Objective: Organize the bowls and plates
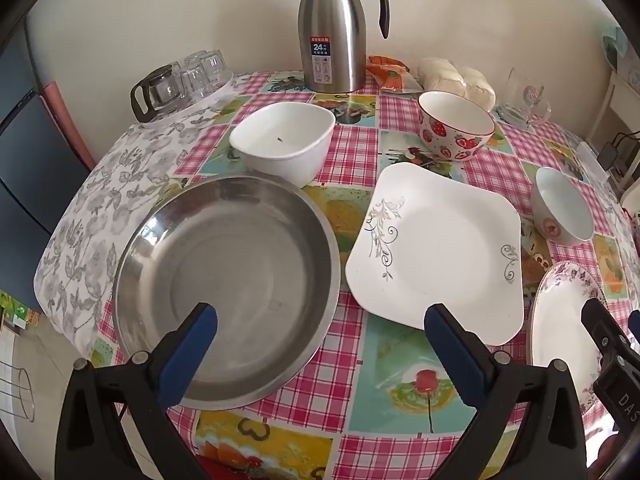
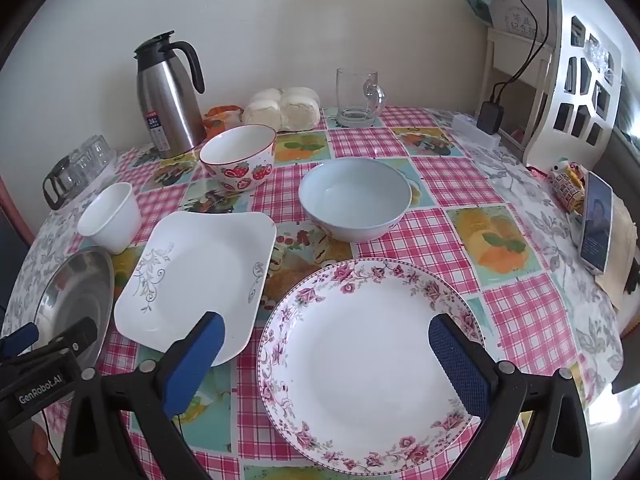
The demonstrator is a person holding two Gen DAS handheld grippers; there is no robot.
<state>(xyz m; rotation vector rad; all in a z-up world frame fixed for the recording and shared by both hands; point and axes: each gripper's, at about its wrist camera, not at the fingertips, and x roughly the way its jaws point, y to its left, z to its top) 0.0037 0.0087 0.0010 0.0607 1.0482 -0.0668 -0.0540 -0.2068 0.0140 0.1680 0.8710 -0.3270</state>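
Thermos (image 1: 334,36), buns (image 2: 282,106), glass mug (image 2: 358,98) behind bowls; both hand-held grippers (image 1: 320,320) (image 2: 326,330) wide, empty.

On the table (image 2: 516,312), three dishes sit in a near row: the steel pan (image 1: 228,280) at left, the square plate (image 1: 440,248) in the middle, the floral plate (image 2: 368,364) at right. Behind them stand the square bowl (image 1: 284,144), the strawberry bowl (image 2: 240,160) and the round bowl (image 2: 354,204), left to right. The thermos (image 1: 334,36) stands far back by the wall, the glass mug (image 2: 358,98) to its right.
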